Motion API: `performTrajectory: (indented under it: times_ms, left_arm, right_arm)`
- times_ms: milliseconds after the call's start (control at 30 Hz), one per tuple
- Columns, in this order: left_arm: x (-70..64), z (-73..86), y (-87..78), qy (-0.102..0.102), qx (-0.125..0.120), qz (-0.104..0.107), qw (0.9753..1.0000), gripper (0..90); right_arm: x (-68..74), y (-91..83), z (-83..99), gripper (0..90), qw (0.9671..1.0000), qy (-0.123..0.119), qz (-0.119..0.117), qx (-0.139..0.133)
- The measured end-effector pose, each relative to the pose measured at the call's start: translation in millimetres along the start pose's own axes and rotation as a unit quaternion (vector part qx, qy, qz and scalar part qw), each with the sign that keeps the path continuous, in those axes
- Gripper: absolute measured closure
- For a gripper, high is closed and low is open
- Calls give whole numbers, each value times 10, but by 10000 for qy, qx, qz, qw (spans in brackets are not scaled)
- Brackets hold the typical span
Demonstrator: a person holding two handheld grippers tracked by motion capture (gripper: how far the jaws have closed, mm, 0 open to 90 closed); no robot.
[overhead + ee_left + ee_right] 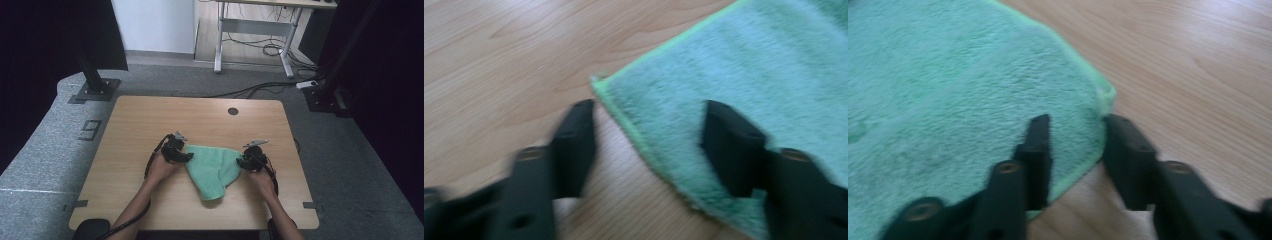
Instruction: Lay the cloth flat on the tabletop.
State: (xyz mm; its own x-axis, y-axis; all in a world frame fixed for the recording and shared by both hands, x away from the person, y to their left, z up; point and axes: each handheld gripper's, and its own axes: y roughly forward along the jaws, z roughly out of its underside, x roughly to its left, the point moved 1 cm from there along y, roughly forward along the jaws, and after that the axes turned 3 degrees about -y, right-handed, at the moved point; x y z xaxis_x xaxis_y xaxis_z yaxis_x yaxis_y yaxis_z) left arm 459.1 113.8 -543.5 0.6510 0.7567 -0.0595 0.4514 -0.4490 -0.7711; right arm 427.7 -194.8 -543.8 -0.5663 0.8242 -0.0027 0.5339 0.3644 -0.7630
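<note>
Left gripper [181, 152] brought down at the left corner of the green cloth [212, 170], jaws spread wide and straddling that corner's hem: one jaw over bare wood, the other over the pile, nothing pinched yet as seen in the left gripper view [649, 145]. Placed so, likely, to close on the corner and lift or fold the cloth [744, 85]. Cloth lying flat near the middle of the surface [150, 120], a little toward the near edge, rumpled and tapering to a point at its near side, with a fold or overlap running down its right half. Right gripper [246, 161] set at the opposite, right corner, mirroring the first; in the right gripper view [1075, 150] jaws parted more narrowly, either side of the cloth's [948, 100] rounded edge, apparently not clamped, though whether fabric is touched cannot be told through the blur. Both corners taken together, presumably so the cloth can be raised evenly. Pale wood-grain surface with a round dark cable hole [233, 111] near the far edge. Beyond it, grey carpeted floor [45, 150] marked with a figure, black stands [92, 75] at left and right, and a white-legged desk [255, 35] with loose cables at the back.
</note>
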Motion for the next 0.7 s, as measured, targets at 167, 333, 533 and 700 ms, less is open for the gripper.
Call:
performTrajectory:
  times_ms: [167, 333, 533, 700]
  left_arm:
    - [-113, 37, -110, 299, 147, 111, 9994, 870]
    - [-130, 16, -514, 343, -179, 215, 9990, 876]
    - [-229, -401, -1558, 608, -1146, 245, 9912, 871]
    - [275, -804, -1214, 235, -648, -1523, 9859, 391]
  right_arm:
    - [114, -60, -10, 846, 9996, -263, -100, 10]
    - [185, -382, -83, 852, 9985, -404, -139, -346]
    - [258, -1136, -513, 856, 9905, -807, 110, -1110]
    - [-76, -909, -1220, 380, 9878, -784, 1057, -839]
